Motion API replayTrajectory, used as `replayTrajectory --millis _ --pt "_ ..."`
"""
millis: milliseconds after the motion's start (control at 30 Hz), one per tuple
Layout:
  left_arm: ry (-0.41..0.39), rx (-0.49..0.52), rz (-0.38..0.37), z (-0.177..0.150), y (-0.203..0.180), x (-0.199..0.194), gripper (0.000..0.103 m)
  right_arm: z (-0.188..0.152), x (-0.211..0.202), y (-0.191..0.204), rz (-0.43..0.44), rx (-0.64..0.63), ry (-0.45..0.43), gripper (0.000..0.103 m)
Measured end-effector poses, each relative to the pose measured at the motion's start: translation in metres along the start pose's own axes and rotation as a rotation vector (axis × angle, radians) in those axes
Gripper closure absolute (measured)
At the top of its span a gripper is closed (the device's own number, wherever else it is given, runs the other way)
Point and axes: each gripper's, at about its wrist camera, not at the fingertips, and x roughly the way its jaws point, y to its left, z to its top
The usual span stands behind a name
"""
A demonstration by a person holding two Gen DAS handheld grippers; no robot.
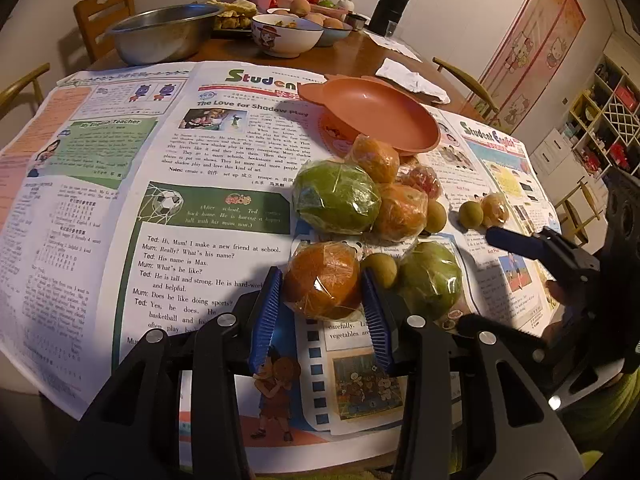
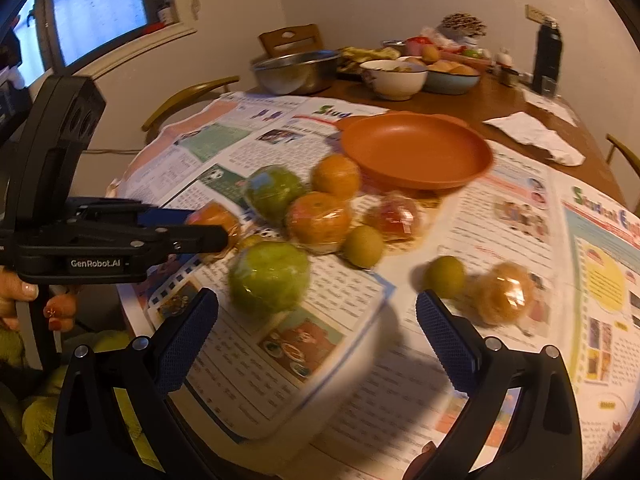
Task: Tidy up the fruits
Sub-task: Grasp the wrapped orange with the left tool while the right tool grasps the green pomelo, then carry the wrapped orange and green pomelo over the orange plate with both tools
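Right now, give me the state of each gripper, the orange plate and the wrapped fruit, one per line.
Left gripper: shut on a plastic-wrapped orange.
Right gripper: open, holding nothing.
Round orange plastic plate: upright, no fruit in it.
Plastic-wrapped green fruit: lying on the newspaper, untouched.
Small wrapped orange near the right gripper: on the newspaper, not gripped.

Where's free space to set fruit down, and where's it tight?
The orange plate is bare. Open newspaper lies left of the fruit pile, and more between the right gripper and the pile. Crowded: the pile below the plate, and the far table end around the steel bowl.
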Motion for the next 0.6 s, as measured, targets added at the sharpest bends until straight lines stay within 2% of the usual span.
replayTrajectory --millis 200,233,267,400,467,533,600 --pt "-0.001 -0.011 -0.012 0.004 0.005 0.002 0.070 0.006 0.009 0.007 0.053 -0.023 0.013 0.007" --pt "-0.001 -0.015 -0.012 0.005 0.007 0.002 0.070 0.007 0.010 0.008 0.055 -0.028 0.012 0.011" --pt "-0.001 -0.015 -0.011 0.005 0.007 0.003 0.070 0.008 0.011 0.010 0.064 -0.036 0.015 0.022" --pt "0.002 -0.014 -0.017 0.008 0.009 0.003 0.070 0.011 0.021 0.012 0.074 -0.051 0.038 0.034" --pt "0.004 -0.013 -0.020 0.008 0.009 0.004 0.070 0.011 0.025 0.012 0.093 -0.054 0.048 0.046" --pt "0.009 -0.009 -0.023 0.009 0.009 0.006 0.070 0.011 0.026 0.013 0.122 -0.052 0.048 0.053" --pt "0.013 -0.006 -0.026 0.010 0.009 0.008 0.070 0.011 0.026 0.013 0.121 -0.062 0.044 0.054"
